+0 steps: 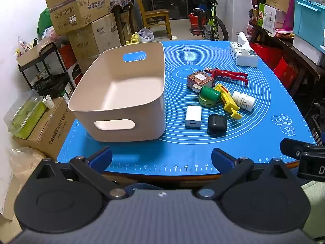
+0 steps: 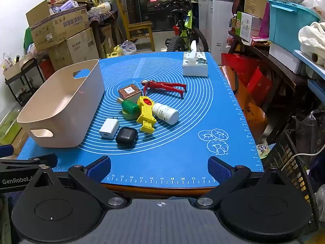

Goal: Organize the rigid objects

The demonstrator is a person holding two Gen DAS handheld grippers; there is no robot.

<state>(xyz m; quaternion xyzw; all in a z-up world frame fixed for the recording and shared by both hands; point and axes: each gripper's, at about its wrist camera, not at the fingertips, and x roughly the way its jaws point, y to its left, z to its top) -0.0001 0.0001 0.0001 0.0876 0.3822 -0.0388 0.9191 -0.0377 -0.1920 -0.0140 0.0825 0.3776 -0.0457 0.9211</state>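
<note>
A: Seven small hard things lie clustered on the blue mat (image 1: 203,154), right of the empty beige bin (image 1: 119,93). In the left wrist view the left gripper (image 1: 161,158) is spread wide with nothing between its fingers, hanging over the near edge. Nearest to it are the white charger (image 1: 193,117) and the black earbud case (image 1: 217,123).

B: How would they handle?

A: Light and stiff, I'd judge. The charger's flat sides suit a pinch; the case looks smooth and rounded, so it may slip. The white pill bottle (image 1: 243,100) lies on its side and could roll, so take it across the body.

B: And the right wrist view?

A: The right gripper (image 2: 159,167) is likewise wide apart and empty, near the front edge. This view shows the charger's prongs pointing far, and the yellow toy (image 2: 145,112) lying against the green container (image 2: 130,106). It also separates the red figure (image 2: 164,86) from the patterned box (image 2: 129,92). The left view alone shows the bin's floor.
</note>
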